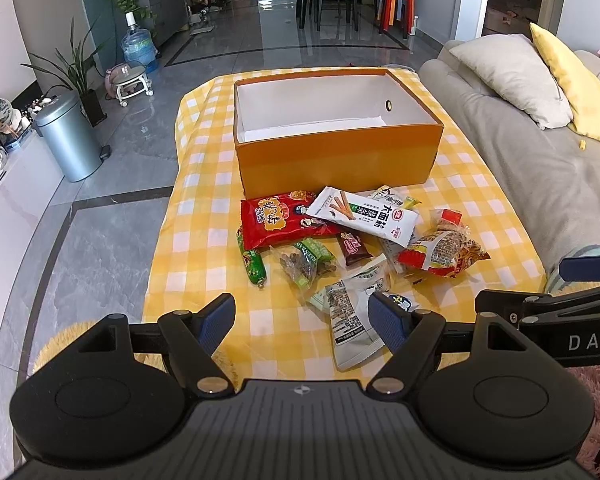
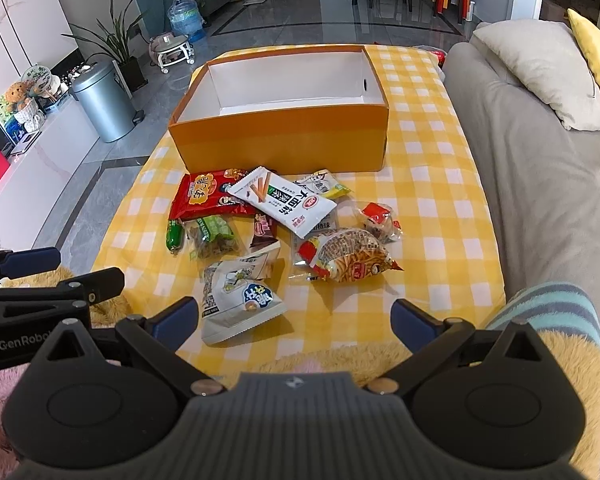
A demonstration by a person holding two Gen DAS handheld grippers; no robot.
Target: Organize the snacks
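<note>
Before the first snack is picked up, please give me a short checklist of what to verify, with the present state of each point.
1. Orange box is open and nothing is seen inside: ok.
2. Left gripper open, holding nothing: ok.
3. Right gripper open, holding nothing: ok.
4. Nearest pack, the grey-white pouch, lies free on top, ahead of both grippers: ok.
5. Snacks are separate: not ok; the white breadstick pack lies over the red pack and other packs.
6. Path to the box is free: ok, only the snack pile lies between the grippers and the box on the yellow checked cloth.
</note>
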